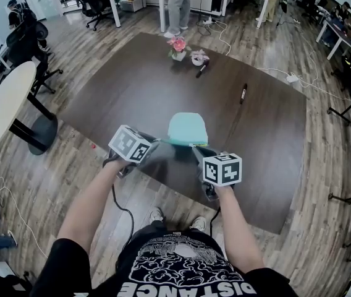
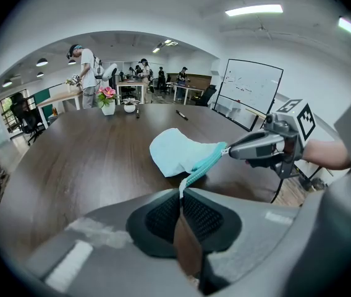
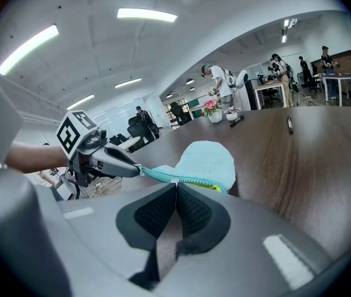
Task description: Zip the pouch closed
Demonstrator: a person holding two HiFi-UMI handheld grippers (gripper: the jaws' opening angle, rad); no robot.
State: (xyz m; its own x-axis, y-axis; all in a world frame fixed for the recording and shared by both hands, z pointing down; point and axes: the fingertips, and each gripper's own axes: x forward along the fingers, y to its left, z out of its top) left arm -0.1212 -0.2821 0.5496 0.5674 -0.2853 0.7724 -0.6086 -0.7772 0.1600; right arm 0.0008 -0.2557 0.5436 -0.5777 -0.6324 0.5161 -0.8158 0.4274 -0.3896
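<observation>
Fingers, left gripper view: black ribbed pads [image 2: 162, 218] of left gripper [image 2: 181, 192] pressed together, pinching the white end tab of the teal zipper [image 2: 203, 164].
Pouch, left gripper view: pale mint fabric pouch [image 2: 174, 150], flat with a rounded outline, over the dark brown wooden table [image 2: 89, 159]; right gripper [image 2: 228, 150] clamped further along the zipper.
Fingers, right gripper view: pads [image 3: 197, 212] of right gripper [image 3: 175, 184] closed tight on the zipper [image 3: 191, 180].
Pouch, right gripper view: pouch [image 3: 209, 161] just beyond the jaws, zipper edge stretched straight toward the left gripper [image 3: 139, 169]; yellow-green bit at its right end.
Head view: pouch [image 1: 186, 129] between both grippers, near the table's [image 1: 132, 85] near edge.
</observation>
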